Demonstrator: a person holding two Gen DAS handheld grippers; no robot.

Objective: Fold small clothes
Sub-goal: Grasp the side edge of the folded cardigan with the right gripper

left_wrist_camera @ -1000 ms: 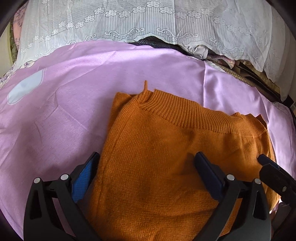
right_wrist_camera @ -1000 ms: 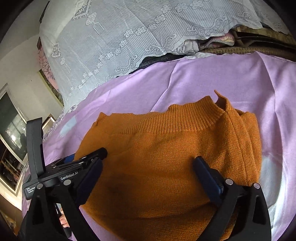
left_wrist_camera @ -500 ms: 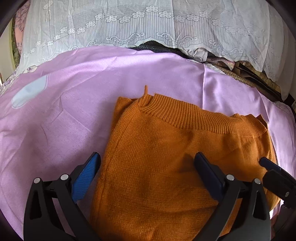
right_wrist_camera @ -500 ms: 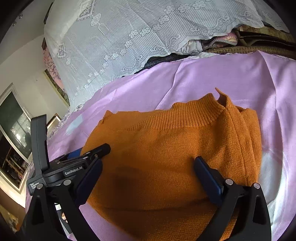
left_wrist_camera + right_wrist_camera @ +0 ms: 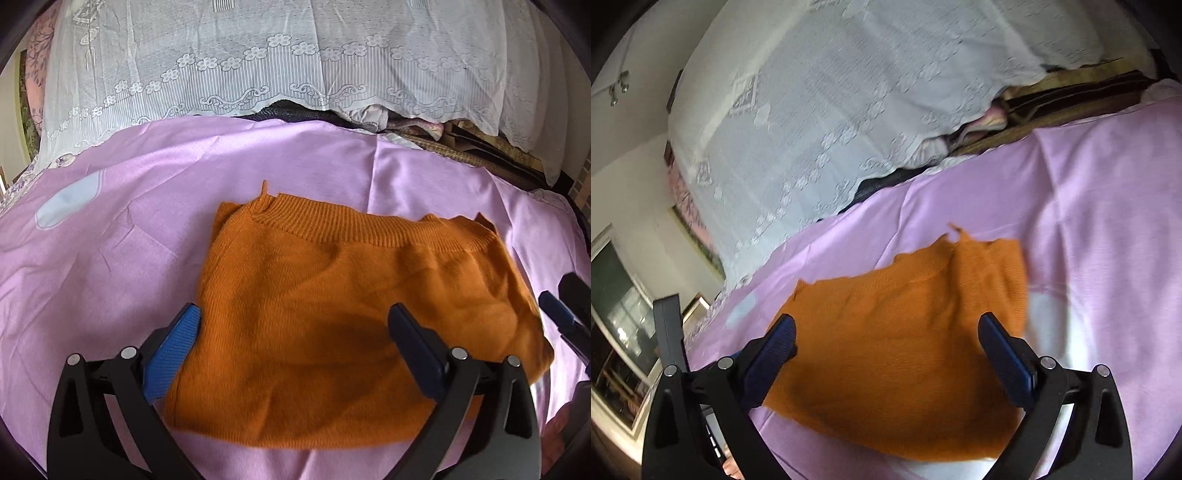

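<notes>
Both grippers, left [image 5: 295,339] and right [image 5: 886,343], are hovering with fingers spread wide, gripping nothing, over an orange sweater [image 5: 343,314] lying folded on a pink sheet [image 5: 110,240].

The sweater [image 5: 332,317] is orange all over, with thin ribbed lines along its far edge. It lies on a pink-purple sheet [image 5: 110,258] – plain, but with one pale blue patch [image 5: 66,203] near the sheet's left edge. Behind the sheet hangs a white lace cloth [image 5: 258,66] with little flowers and curly swirls. Both the left gripper [image 5: 291,332] and the right gripper [image 5: 886,339] are black – with blue pads [image 5: 173,350].
</notes>
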